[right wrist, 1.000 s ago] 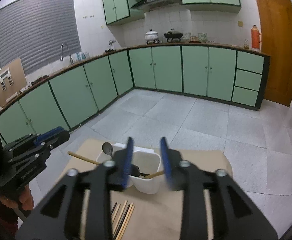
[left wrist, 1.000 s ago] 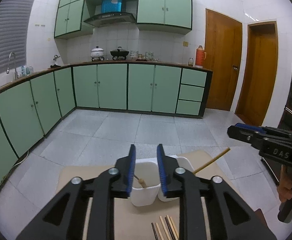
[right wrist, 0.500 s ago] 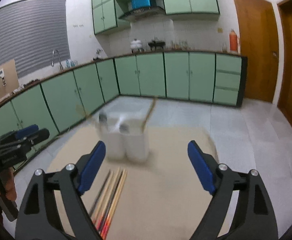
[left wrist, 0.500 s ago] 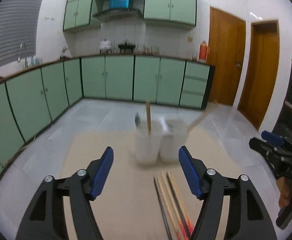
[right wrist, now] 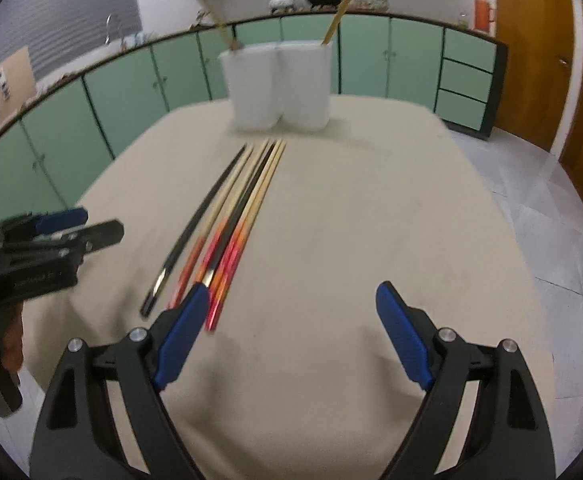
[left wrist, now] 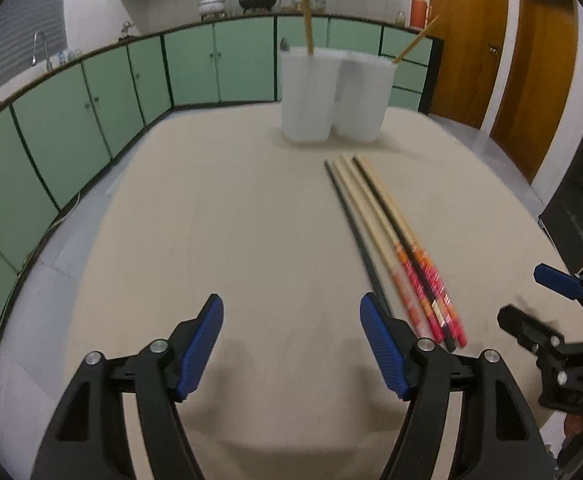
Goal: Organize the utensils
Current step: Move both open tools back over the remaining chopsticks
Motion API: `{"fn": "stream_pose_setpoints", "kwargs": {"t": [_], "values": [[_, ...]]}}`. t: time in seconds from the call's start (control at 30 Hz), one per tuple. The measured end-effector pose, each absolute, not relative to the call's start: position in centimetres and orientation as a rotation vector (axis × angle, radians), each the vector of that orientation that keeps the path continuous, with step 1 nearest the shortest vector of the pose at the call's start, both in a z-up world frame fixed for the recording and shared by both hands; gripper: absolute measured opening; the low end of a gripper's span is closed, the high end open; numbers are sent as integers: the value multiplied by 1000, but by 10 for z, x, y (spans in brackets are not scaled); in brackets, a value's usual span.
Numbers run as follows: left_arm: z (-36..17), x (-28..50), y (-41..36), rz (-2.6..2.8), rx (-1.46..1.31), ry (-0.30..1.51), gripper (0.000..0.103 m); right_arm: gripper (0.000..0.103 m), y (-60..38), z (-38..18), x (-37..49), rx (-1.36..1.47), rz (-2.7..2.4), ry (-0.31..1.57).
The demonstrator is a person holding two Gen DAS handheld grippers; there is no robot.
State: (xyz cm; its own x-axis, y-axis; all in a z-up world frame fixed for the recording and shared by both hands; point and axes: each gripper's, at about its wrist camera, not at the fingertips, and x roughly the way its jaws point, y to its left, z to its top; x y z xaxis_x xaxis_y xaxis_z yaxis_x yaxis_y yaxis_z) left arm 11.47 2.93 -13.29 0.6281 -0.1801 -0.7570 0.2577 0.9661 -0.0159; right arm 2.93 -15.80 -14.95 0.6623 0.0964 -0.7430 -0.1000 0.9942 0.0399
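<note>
Several chopsticks [left wrist: 395, 240], some with red-orange ends, lie in a row on the beige table [left wrist: 231, 240]; they also show in the right wrist view [right wrist: 231, 220]. Two white holders [left wrist: 333, 96] stand side by side at the far end, each with a wooden utensil sticking out; they also show in the right wrist view [right wrist: 279, 84]. My left gripper [left wrist: 291, 320] is open and empty, low over the table, left of the chopsticks. My right gripper [right wrist: 291, 308] is open and empty, its left finger by the chopsticks' near ends.
Green kitchen cabinets [left wrist: 91, 112] run along the left and back walls. Wooden doors [left wrist: 511, 60] stand at the right. The table edge drops to a grey tiled floor [right wrist: 551, 200] on all sides.
Both grippers opened wide from nearly shut, pulled back from the holders and dropped low over the table. The chopsticks now lie just ahead of them.
</note>
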Motion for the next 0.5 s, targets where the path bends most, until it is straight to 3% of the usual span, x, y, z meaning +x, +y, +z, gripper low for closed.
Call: {"fn": "stream_pose_setpoints", "kwargs": {"t": [0.5], "values": [[-142,106,26,-258,100,884,70,75,-160,-165,46,-46,58,879]]}}
